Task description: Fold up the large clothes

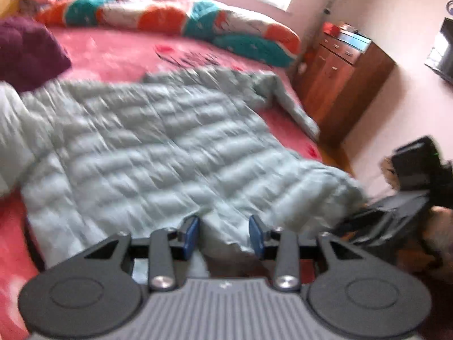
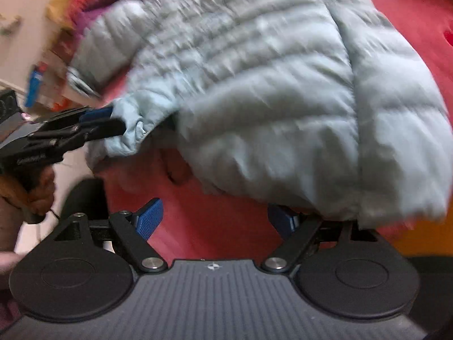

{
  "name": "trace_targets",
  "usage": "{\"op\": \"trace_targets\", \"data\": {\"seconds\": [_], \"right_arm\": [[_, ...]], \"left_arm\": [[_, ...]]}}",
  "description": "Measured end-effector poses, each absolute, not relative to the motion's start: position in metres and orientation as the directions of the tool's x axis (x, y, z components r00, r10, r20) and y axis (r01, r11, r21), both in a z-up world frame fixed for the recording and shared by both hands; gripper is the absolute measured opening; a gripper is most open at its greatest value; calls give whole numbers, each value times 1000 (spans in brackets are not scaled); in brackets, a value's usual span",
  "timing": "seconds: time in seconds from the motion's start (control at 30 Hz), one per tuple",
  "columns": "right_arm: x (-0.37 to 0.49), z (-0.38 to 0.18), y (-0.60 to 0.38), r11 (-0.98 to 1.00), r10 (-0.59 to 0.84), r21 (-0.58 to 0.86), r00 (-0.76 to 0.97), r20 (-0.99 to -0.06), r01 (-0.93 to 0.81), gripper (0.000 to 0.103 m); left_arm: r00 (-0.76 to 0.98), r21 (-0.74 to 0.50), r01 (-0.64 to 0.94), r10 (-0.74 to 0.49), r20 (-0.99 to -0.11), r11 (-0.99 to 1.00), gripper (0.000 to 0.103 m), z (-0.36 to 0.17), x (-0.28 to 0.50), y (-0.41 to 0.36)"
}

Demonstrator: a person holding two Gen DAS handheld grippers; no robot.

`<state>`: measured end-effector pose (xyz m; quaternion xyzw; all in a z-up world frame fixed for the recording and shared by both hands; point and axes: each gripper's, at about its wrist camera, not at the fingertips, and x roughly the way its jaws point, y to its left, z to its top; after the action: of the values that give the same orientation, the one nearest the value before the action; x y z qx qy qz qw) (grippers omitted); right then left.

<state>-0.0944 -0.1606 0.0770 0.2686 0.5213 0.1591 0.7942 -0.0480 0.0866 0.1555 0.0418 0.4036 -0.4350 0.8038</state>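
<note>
A pale grey-blue puffer jacket [image 1: 158,138] is lying spread across the bed [image 1: 107,53], which is wearing a pink-red cover. One sleeve [image 1: 291,104] is trailing toward the bed's far edge, near a wooden cabinet [image 1: 345,85]. A rolled quilt [image 1: 175,19] in orange, teal and white is sitting along the far side of the bed, and a purple cushion [image 1: 25,51] is lying beside the jacket's other end. The left hand-held gripper [image 1: 223,236] is sitting at the jacket's near hem; in its own view the blue pads [image 1: 191,236] are standing apart with cloth between them, while the right wrist view is showing the same left hand-held gripper [image 2: 113,121] from the side with its fingers pinched on a bunched bit of hem [image 2: 133,136]. The right hand-held gripper [image 2: 219,219] is standing with its fingers wide apart, holding nothing; red cover is showing between the pads, and a lifted fold of jacket [image 2: 297,107] is hanging over its right finger [image 2: 283,221]. Both views are motion-blurred.
</note>
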Motion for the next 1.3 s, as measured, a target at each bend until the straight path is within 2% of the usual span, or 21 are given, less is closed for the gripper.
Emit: {"op": "trace_targets", "data": {"seconds": [0.13,0.27,0.43,0.57,0.63,0.73,0.8,0.87,1.17,1.3], "right_arm": [[-82,99,-175,770,529,638,556,-642,4,102],[-64,115,-181,801,460,599,658,-597,-17,102],[-53,120,-193,822,419,569,694,-585,-17,102],[-48,123,-191,786,444,617,727,-524,-36,103],[-37,119,-182,812,435,583,701,-565,-33,103],[-26,99,-159,871,412,490,597,-689,-35,103],[-27,77,-151,909,350,417,516,-782,14,103],[-35,57,-150,911,344,409,432,-833,63,103],[-89,59,-131,910,367,407,298,-881,83,103],[-103,61,-118,898,406,430,208,-890,89,103]], "left_arm": [[375,-245,702,-639,-671,669,38,153,-23,80],[469,-155,666,-572,-673,729,38,150,-4,77],[450,-176,679,-593,-667,713,42,156,-13,89],[435,-157,687,-575,-693,709,48,147,-25,98],[422,-152,678,-551,-720,719,49,136,-24,97],[389,-193,641,-531,-753,743,49,116,-19,99],[370,-181,643,-509,-778,744,49,103,-23,97],[349,-166,663,-497,-795,730,49,92,-35,95],[323,-145,691,-483,-814,708,52,92,-71,103],[294,-174,679,-482,-825,713,54,98,-75,108]]}}
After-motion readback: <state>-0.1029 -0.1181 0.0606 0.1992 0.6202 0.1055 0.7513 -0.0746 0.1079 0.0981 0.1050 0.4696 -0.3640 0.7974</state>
